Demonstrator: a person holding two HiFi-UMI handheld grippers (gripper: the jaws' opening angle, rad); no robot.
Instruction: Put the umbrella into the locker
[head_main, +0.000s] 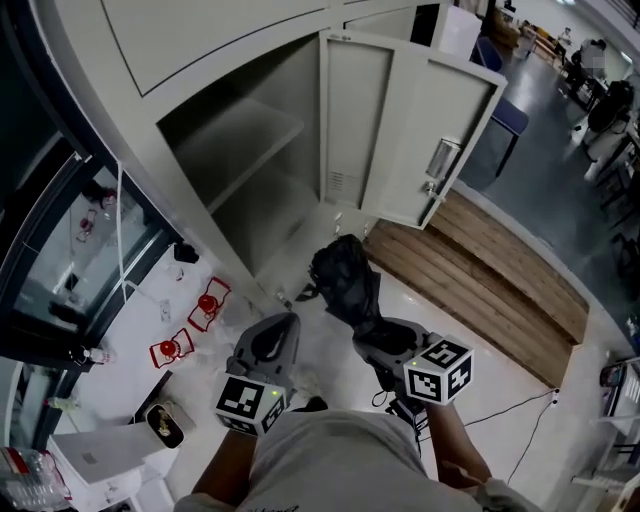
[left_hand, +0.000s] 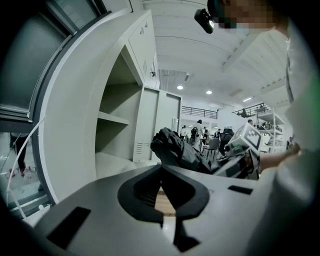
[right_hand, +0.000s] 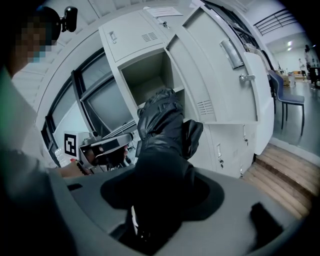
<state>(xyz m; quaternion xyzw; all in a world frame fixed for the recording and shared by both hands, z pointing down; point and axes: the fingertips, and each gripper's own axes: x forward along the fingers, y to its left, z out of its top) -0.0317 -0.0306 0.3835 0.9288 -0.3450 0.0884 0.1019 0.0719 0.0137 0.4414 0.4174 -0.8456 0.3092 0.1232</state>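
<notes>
Wooden platform (head_main: 480, 272), blue chair (head_main: 505, 118), perhaps window (head_main: 60, 250)

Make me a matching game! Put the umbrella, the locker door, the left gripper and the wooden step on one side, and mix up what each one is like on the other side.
Things:
1. umbrella
2. locker door
3. left gripper
4. wooden step

States:
A. shut, with nothing in it
B. lies to the right of the locker
C. swung open
D. black, held by the right gripper

Pairs: 1-D, 2-C, 3-A, 4-B
</notes>
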